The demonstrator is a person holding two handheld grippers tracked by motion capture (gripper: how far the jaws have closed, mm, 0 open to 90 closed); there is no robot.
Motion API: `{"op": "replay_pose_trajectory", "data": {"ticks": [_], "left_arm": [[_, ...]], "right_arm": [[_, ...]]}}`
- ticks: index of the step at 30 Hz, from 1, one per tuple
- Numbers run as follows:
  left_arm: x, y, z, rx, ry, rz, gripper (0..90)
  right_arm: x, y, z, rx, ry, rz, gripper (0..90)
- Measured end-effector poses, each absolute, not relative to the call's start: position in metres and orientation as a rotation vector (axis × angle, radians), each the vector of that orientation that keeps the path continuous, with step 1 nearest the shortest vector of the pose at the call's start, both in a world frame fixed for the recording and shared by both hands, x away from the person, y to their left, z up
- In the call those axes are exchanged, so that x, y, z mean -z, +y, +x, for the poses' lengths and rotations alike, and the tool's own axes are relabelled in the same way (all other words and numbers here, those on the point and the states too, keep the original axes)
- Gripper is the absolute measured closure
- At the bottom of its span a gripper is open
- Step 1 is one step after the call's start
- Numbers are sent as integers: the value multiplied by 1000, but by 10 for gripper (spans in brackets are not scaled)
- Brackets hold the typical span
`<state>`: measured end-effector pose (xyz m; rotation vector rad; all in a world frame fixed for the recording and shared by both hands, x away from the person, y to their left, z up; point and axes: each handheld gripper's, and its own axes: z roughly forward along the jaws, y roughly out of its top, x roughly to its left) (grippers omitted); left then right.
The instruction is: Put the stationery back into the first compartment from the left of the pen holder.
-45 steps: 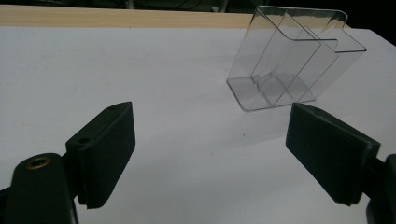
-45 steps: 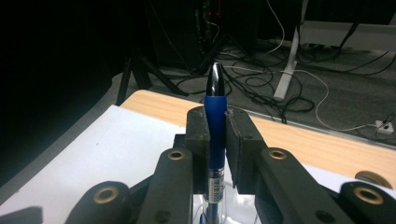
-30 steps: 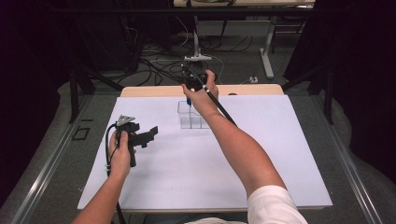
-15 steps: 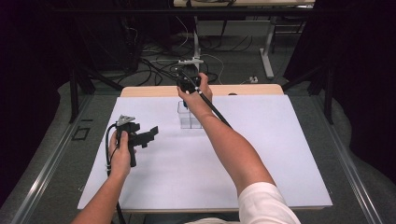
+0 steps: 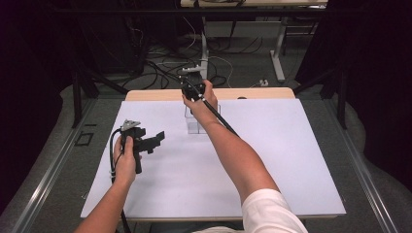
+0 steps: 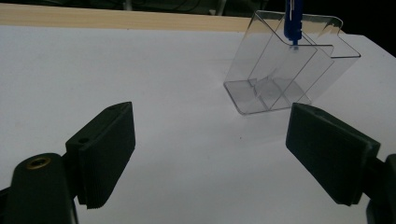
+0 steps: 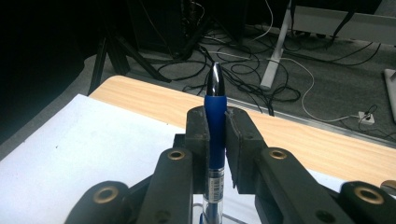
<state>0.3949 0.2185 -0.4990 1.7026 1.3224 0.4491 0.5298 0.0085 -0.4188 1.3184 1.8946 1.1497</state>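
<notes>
- Since a second ago, the right gripper (image 5: 193,86) has moved a little farther away and to the left, so it now hangs at the far edge of the table, just over the clear box (image 5: 199,120).
- Its jaws are pressed tight on a blue pen (image 7: 215,126), which stands upright with its silver tip pointing up in the right gripper view.
- Seen from the left gripper view, the low end of the pen (image 6: 292,21) hangs right at the top of the clear box (image 6: 289,70). It looks like the pen is about to go down into the box, but it is not let go yet.
- Meanwhile the left gripper (image 5: 150,141) has stayed where it was, on the near left side, well apart from the box. Its jaws are wide apart and hold nothing.
- Under it all lies a big white sheet (image 5: 291,160) that covers most of the wooden table (image 5: 262,93). Nothing else lies on the sheet but the box.
- Past the far edge the room is dark, with a grey floor (image 5: 243,58), many tangled cables (image 7: 243,60) and the white leg of another desk (image 5: 278,53).
</notes>
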Motion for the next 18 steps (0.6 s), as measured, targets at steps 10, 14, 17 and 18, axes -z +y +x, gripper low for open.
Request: {"op": "replay_pose_trajectory", "data": {"ticks": [10, 14, 17, 18], "left_arm": [[499, 219, 395, -450, 1320, 1704, 157], [499, 219, 395, -449, 1322, 1703, 157], [499, 219, 395, -449, 1322, 1706, 157], [499, 218, 395, -449, 1322, 1707, 157]], "right_arm": [[433, 11, 528, -1145, 1913, 1319, 798], [436, 10, 527, -1145, 1921, 1329, 797], [436, 9, 527, -1154, 1928, 1330, 797], [436, 9, 527, -1155, 1930, 1330, 796]]}}
